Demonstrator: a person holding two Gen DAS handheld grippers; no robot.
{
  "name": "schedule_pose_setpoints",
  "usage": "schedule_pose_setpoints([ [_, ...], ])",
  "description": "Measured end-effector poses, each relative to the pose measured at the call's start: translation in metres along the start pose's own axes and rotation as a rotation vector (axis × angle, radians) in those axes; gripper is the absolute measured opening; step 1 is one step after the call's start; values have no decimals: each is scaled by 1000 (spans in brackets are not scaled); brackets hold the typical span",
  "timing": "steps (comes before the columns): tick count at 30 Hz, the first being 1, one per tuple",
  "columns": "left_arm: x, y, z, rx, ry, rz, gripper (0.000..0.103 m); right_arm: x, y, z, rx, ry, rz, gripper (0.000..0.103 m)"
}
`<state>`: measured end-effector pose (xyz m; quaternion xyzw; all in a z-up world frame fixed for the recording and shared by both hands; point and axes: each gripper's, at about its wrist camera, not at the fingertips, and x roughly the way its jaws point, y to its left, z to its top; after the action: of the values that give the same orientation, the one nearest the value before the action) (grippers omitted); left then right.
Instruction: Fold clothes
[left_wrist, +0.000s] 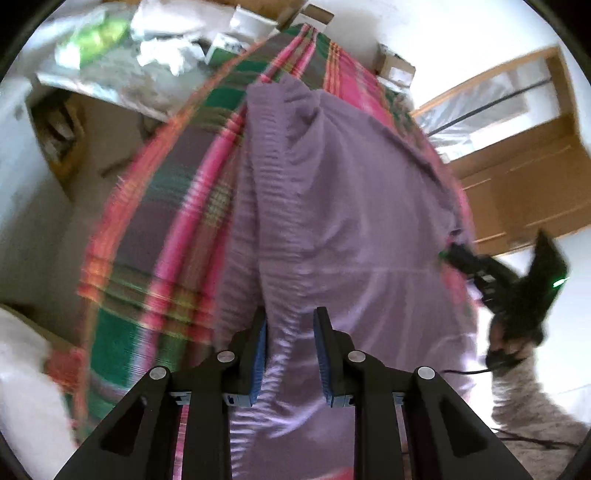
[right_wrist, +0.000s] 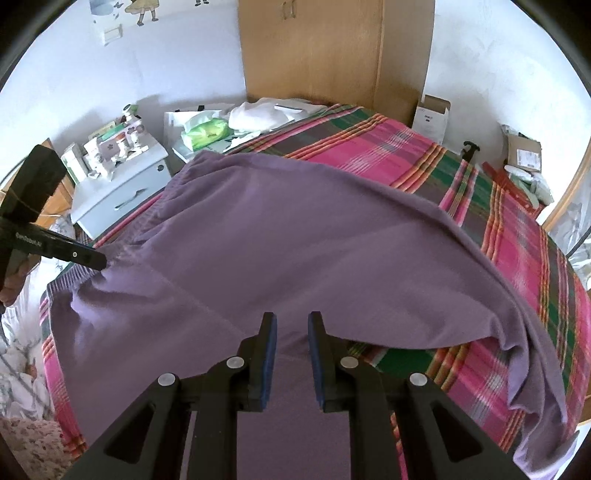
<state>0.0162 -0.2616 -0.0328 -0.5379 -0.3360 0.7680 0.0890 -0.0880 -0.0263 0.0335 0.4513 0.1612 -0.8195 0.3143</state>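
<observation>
Both hand-held grippers, left (left_wrist: 289, 352) and right (right_wrist: 291, 356), grasp the purple garment (right_wrist: 295, 240) draped over the bed (right_wrist: 498, 236) (plaid cover), so keeping even tension should land the fold flat.

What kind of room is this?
Most likely a bedroom. There is a bed under a plaid blanket, a white nightstand beside it, and a wooden wardrobe against the wall.
</observation>
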Motion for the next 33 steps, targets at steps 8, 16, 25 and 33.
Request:
schedule_pose_setpoints([
  [8, 8, 13, 15, -93, -48, -106, 24, 0, 2, -5, 38, 3, 12, 17],
  [16, -12, 16, 16, -130, -194, -69, 5, 1, -1, -5, 94, -5, 34, 17],
  [25, -8, 28, 22, -146, -217, -2, 5, 5, -3, -10, 118, -2, 47, 17],
  [33, -12, 3, 17, -21, -240, 151, 15, -25, -49, -39, 261, -51, -36, 17],
])
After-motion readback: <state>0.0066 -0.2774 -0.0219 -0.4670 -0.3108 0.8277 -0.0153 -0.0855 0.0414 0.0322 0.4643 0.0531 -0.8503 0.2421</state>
